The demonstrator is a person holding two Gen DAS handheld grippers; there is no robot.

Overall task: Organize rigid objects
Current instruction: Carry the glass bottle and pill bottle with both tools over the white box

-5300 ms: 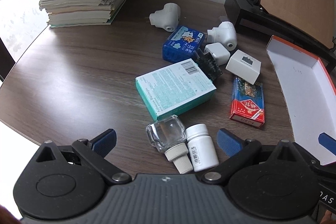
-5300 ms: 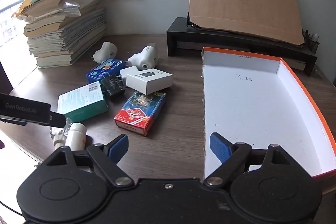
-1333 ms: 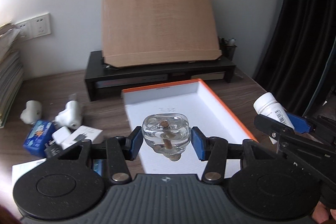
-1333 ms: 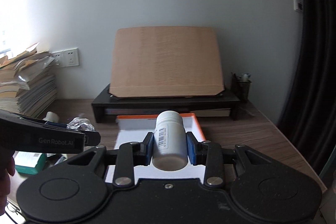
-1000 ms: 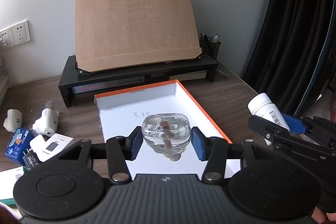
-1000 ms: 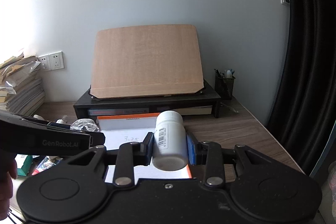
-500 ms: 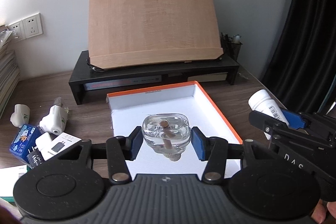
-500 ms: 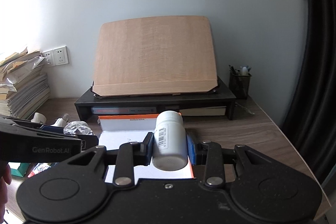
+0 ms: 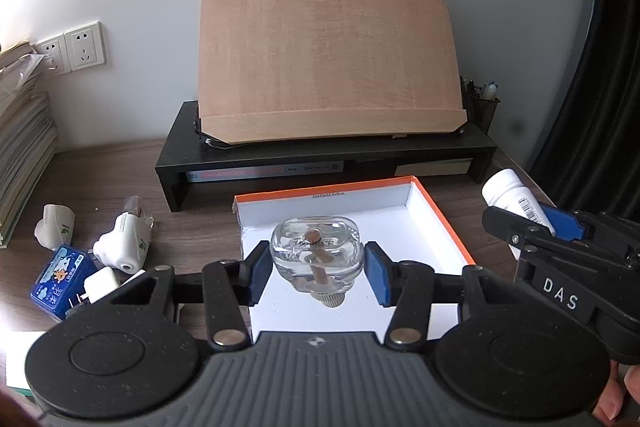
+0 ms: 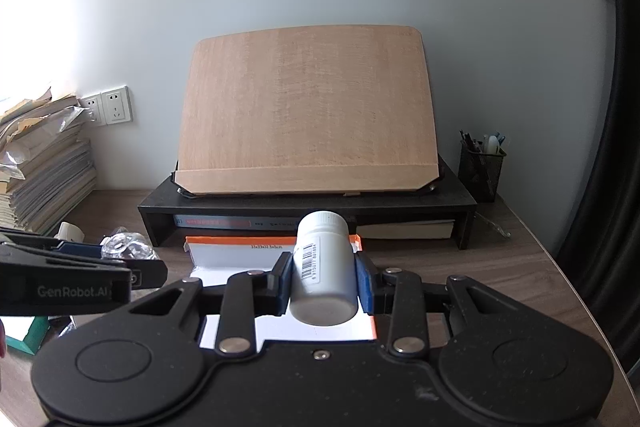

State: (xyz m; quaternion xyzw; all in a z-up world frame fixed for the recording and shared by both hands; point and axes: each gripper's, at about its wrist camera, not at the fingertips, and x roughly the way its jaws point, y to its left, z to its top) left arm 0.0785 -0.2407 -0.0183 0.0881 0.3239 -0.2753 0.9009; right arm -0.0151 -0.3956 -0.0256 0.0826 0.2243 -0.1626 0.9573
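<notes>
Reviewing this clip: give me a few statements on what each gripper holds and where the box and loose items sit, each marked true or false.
1. The left gripper is closed on a clear glass bottle. True.
2. The right gripper is empty. False: it grips a white pill bottle.
3. The orange-rimmed box already holds several items. False: its visible white floor is bare.
4. A blue carton lies on the table left of the box. True.
5. The wooden board lies flat on the table. False: it leans on the black stand.

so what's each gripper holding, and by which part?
Left gripper: clear glass bottle, clamped across its body. Right gripper: white pill bottle, by its sides.
</notes>
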